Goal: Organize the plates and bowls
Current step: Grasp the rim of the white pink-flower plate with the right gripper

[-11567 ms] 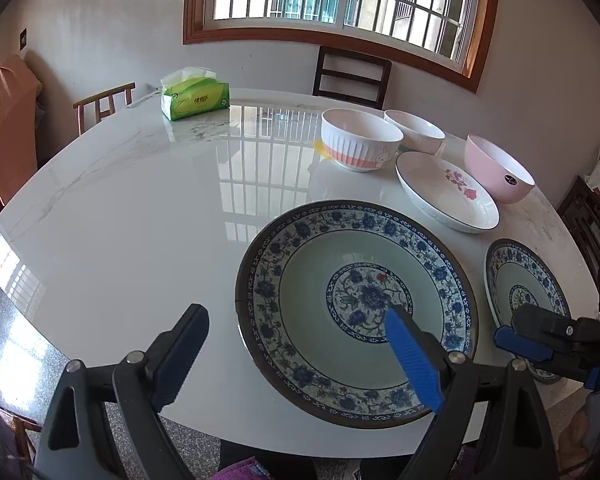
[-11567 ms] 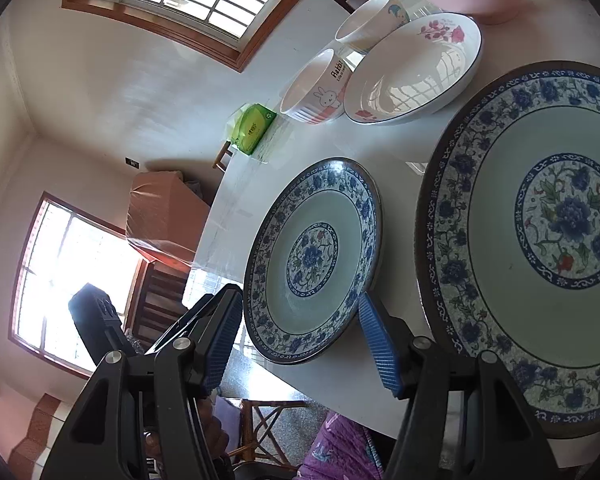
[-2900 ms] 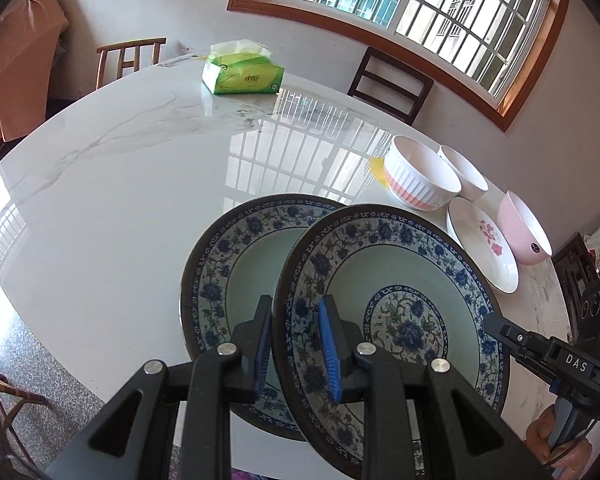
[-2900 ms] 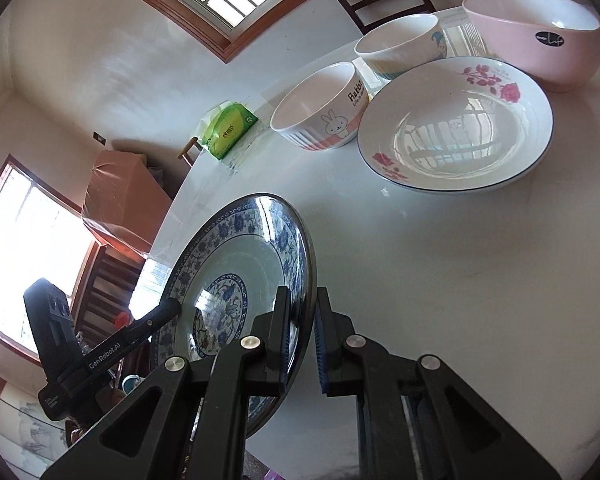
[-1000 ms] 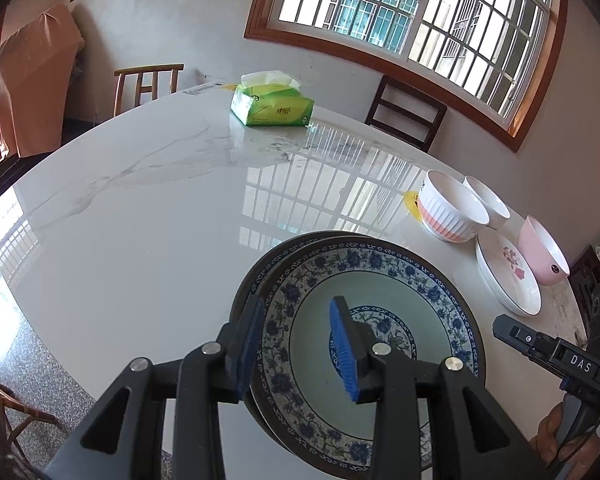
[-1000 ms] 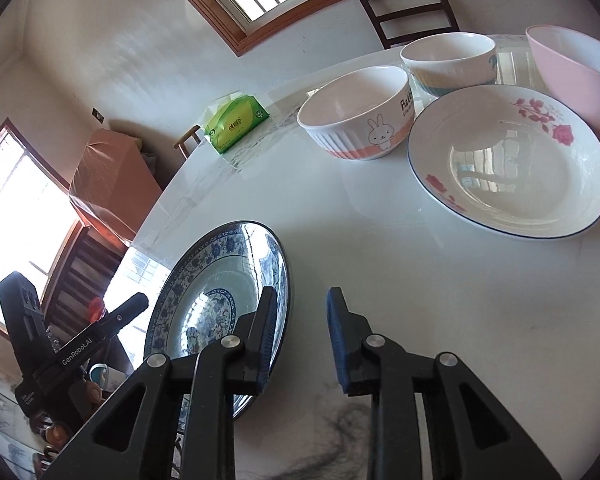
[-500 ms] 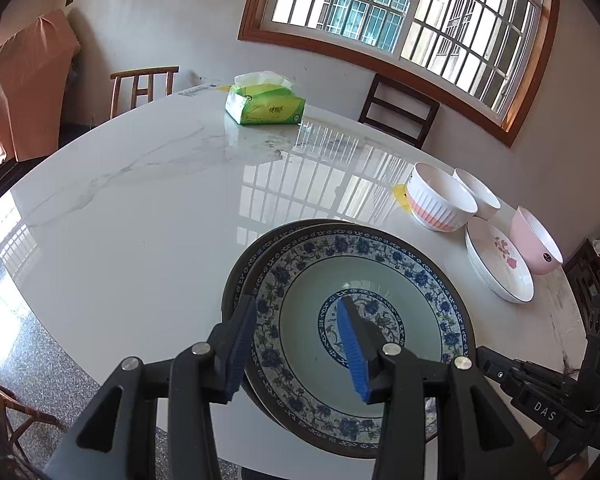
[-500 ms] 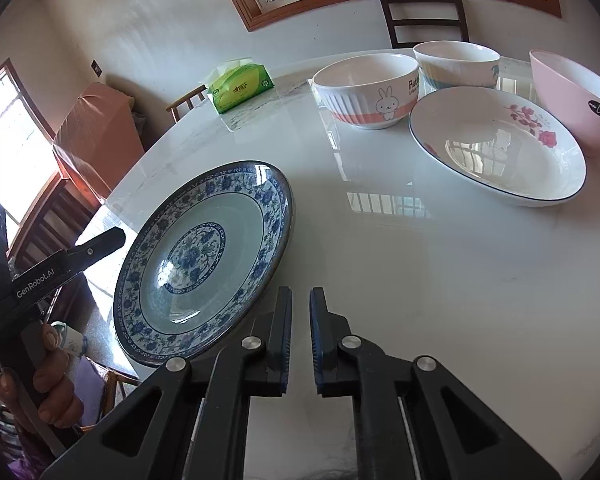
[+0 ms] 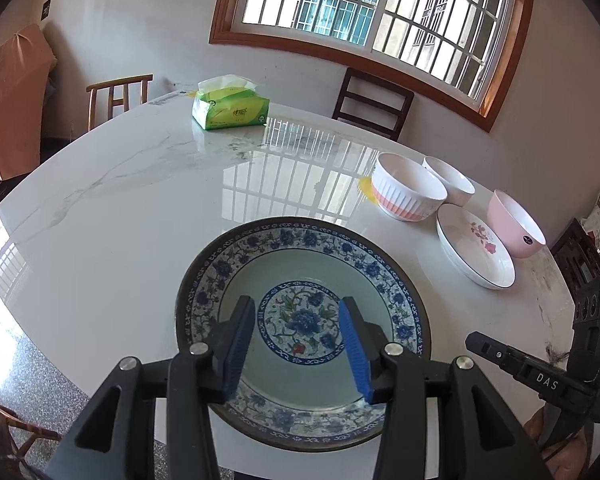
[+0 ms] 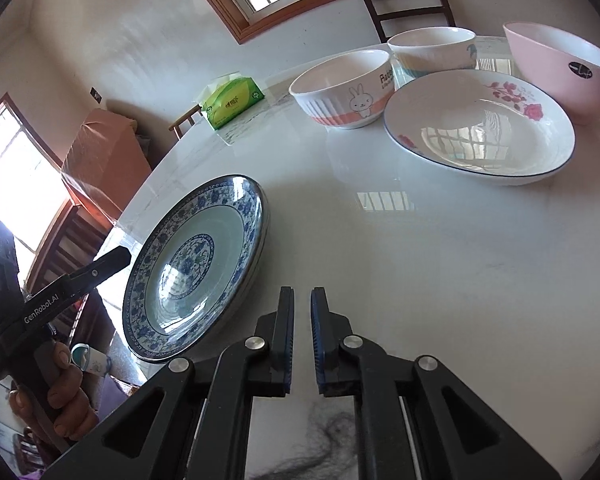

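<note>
While left gripper (image 9: 298, 346) gapes empty, right gripper (image 10: 302, 338) nearly closed, blue-patterned plates (image 9: 300, 276) stacked, glossy

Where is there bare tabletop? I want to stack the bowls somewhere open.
Free: the wide stretch between the green tissue pack and the blue-and-white patterned plate, and the strip between that plate and the white floral plate. Crowded: around the rabbit-print bowl, pink bowl and white bowl.

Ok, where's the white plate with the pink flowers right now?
The flowered plate sits at the table's far right in both views, with the rabbit bowl to its left and the pink bowl to its right.
</note>
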Demonstrator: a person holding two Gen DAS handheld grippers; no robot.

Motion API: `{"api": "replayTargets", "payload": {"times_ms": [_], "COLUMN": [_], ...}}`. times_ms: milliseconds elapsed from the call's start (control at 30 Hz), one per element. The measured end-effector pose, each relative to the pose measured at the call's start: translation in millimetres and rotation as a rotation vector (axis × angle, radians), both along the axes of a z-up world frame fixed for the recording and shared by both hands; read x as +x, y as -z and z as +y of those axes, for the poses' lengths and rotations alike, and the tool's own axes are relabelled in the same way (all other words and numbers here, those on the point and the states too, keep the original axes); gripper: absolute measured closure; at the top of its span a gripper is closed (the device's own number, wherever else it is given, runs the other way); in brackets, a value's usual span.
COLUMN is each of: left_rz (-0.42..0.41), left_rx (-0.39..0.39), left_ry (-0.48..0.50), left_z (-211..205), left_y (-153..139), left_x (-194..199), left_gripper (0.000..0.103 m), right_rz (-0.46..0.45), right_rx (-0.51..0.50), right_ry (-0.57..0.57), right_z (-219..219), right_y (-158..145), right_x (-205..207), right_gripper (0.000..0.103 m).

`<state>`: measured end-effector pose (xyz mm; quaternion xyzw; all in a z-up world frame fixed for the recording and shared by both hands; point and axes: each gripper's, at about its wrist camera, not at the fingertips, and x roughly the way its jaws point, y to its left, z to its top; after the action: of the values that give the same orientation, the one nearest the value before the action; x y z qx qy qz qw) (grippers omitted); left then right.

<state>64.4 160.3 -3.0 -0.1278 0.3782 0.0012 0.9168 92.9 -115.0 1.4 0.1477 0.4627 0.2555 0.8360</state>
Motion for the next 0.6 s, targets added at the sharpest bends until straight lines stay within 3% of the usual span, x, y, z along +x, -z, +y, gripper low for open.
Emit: {"api": "replayTargets", "payload": {"times_ms": [267,533,600], "left_rz": [0.004,0.096,0.115], "left_rx": [-0.015,-0.117,-0.111], "left_ry": [0.130,0.226,0.228], "left_z": [-64,-126,-139], "left_y": [-12,-4,-1], "left_x": [25,83,101], "left_gripper": [0.054,0.054,0.054], "right_rz": [-0.014,-0.002,0.015], "right_rx": [0.041,0.096,0.128], "right_ry": [0.194,0.294,0.315], "right_z": [-97,-157,-168], "right_y": [-6,-6,-3], "right_x": [3,29,41], "right_gripper": [0.092,0.092,0.092]}}
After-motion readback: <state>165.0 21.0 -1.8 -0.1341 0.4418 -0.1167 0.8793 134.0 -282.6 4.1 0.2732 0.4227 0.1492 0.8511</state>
